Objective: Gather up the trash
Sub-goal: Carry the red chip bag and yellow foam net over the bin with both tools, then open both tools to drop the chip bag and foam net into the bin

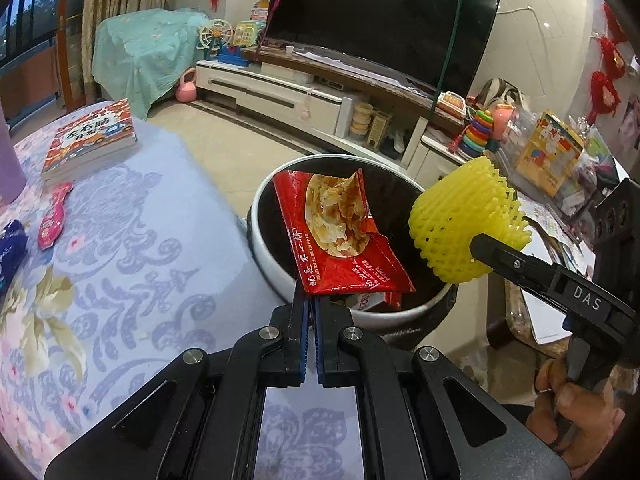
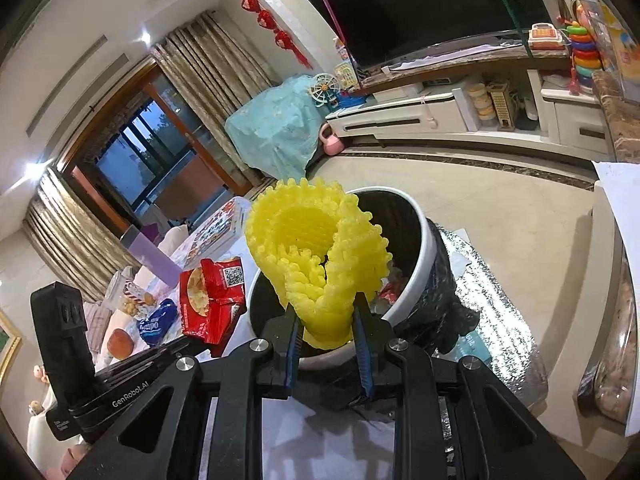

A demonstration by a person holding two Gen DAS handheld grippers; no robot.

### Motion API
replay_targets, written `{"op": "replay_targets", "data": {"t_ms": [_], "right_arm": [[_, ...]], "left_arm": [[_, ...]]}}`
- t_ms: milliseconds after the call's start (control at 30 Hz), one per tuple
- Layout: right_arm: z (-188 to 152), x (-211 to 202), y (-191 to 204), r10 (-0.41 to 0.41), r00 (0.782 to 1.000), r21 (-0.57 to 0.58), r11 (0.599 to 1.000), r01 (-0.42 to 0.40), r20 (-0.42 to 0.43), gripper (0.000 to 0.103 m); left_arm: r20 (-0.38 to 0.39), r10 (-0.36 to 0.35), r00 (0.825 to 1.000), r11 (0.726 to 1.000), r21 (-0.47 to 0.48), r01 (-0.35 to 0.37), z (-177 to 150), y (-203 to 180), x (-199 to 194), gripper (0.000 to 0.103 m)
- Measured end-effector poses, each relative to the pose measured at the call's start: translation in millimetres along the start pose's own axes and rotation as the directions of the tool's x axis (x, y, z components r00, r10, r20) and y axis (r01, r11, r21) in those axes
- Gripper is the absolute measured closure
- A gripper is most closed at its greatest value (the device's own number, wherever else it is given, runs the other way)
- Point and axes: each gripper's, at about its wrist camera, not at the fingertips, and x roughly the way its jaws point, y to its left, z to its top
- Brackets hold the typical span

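Trash is in both of your grippers, and both pieces hang over the open bin point(image 1: 264, 256), a round white-rimmed container with a dark liner standing just beside the worktop point(image 1: 152, 248). Your left gripper point(image 1: 311, 300) has its jaws together, clamped on the lower edge of a flattened red snack wrapper point(image 1: 340, 232), which stands up over the bin's mouth. Your right gripper point(image 2: 326, 320) has its jaws clamped on the pinched end of a yellow foam fruit net point(image 2: 316, 248), whose open cup flares out above the bin's rim; in the left wrist view the same net sits at the bin's right side. Some rubbish already lies inside the bin: a red and white scrap shows beneath the wrapper, and more bits show past the net in the right wrist view. So the task looks partly done, with these two pieces carried to the bin but not yet let go. More seems left on the floral worktop: a small pink packet point(image 1: 54, 216) and a dark blue packet point(image 1: 10, 248) lie near its left edge, well apart from the bin. A stack of books point(image 1: 90, 140) and a purple object point(image 1: 8, 160) also sit there, and these look like belongings rather than rubbish. The right wrist view shows further packets on the worktop, too small to name with confidence.
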Motion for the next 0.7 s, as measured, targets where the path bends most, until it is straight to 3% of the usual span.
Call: {"op": "replay_targets", "data": {"t_ms": [700], "right_arm": [[19, 27, -5, -0.048, 0.996, -0.026, 0.999, 0.047, -0.077, 0.076]], "left_arm": [[-0.043, 0.001, 0.999, 1.000, 0.012, -0.001, 12, -7, 26, 0.100]]}}
